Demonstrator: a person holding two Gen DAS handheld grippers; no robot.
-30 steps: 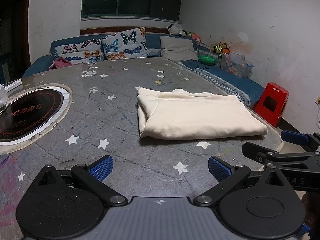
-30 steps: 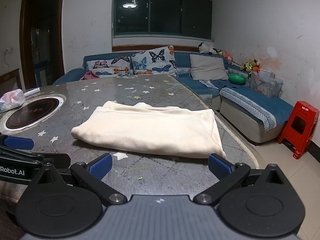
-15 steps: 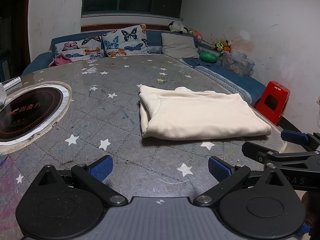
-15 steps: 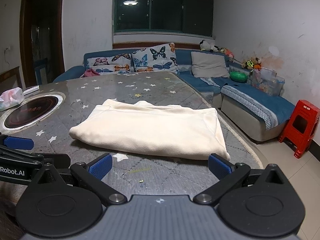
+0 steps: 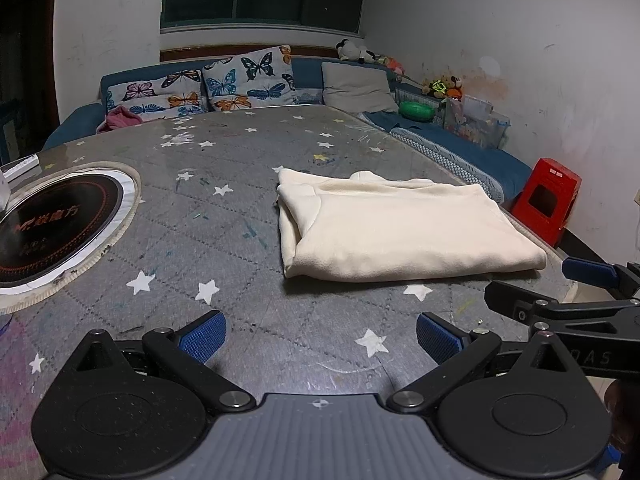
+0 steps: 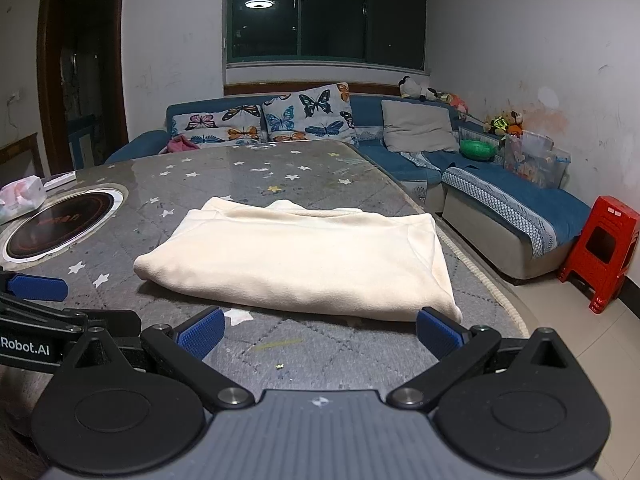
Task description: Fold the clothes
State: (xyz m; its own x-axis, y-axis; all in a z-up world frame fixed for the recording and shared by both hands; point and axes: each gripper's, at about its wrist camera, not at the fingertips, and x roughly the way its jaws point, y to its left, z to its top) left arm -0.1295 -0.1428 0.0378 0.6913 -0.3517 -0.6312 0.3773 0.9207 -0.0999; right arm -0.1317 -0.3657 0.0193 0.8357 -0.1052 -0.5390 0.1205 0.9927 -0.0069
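- Left claw: I am holding it wide open and empty, blue pads spread apart, hovering low over the table near its front edge.
- Right claw: I am holding it likewise spread and gripping nothing; its right pad is sitting just in front of the near right corner of the garment, though I cannot tell whether they are touching.
- Cream garment: it is lying flat on the table at 12 to 1 o'clock from my left claw and directly at 12 o'clock from my right claw, already doubled into a thick rectangle with layered edges showing at its left end.
- Why so placed: I am judging that both claws are waiting side by side at the near edge so each can take one near corner for a further fold, or that the folding is nearly finished.
- Induction hob: it is sitting sunk in the table at 10 o'clock, well apart from the cloth.
- Hidden or unclear: the garment's type, its underside and far edge are not showing; the claw bodies are cutting off the table's nearest strip; my hands are mostly out of frame.
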